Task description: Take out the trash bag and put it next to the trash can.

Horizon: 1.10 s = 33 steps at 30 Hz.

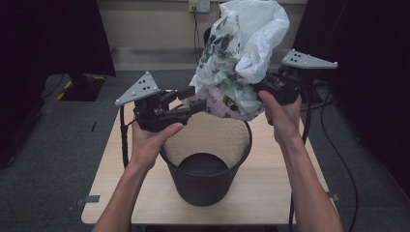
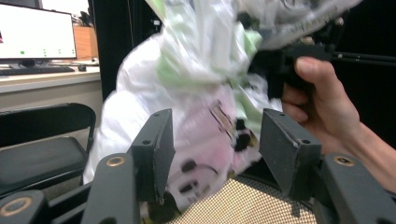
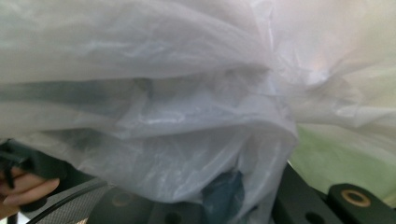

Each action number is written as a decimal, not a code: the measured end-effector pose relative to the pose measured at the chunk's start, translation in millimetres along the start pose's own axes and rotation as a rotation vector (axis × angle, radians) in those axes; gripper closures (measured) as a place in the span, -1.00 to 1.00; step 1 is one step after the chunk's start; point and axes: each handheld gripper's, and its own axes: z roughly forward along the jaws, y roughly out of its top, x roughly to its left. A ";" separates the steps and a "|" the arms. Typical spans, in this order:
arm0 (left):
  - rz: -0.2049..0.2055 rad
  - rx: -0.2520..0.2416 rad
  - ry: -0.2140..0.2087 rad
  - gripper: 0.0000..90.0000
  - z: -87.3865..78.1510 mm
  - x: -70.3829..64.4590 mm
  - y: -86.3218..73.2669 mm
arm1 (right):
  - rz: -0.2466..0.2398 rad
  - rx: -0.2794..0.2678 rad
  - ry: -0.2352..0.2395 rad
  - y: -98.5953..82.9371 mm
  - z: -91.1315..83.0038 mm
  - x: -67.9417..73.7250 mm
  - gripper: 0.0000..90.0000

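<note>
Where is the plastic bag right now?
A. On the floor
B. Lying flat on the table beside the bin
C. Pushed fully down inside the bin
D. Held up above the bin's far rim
D: the bag bulges above the far rim of the bin, between the left tongs and the right tongs.

A light wooden table (image 1: 270,193) stands on dark grey carpet (image 1: 53,159), with a pale wall and power outlet (image 1: 199,6) at twelve o'clock, while a lit monitor (image 2: 37,30) on a desk and a black chair (image 2: 42,140) sit at ten o'clock.
</note>
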 end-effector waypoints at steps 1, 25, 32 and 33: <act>0.000 -0.001 -0.001 -0.01 -1.4 -1.0 0.2 | -0.001 0.005 -0.015 1.9 0.8 -2.6 0.94; -0.007 0.028 0.023 -0.17 -14.6 6.1 -10.8 | 0.018 0.046 -0.182 -13.6 -0.8 -54.9 0.94; -0.030 0.020 0.034 -0.28 -20.4 12.0 -16.0 | 0.027 0.084 -0.220 -27.9 -4.7 -66.1 0.94; -0.033 0.004 0.022 -0.35 -23.3 13.8 -18.8 | 0.032 0.090 -0.223 -31.5 -4.9 -67.4 0.94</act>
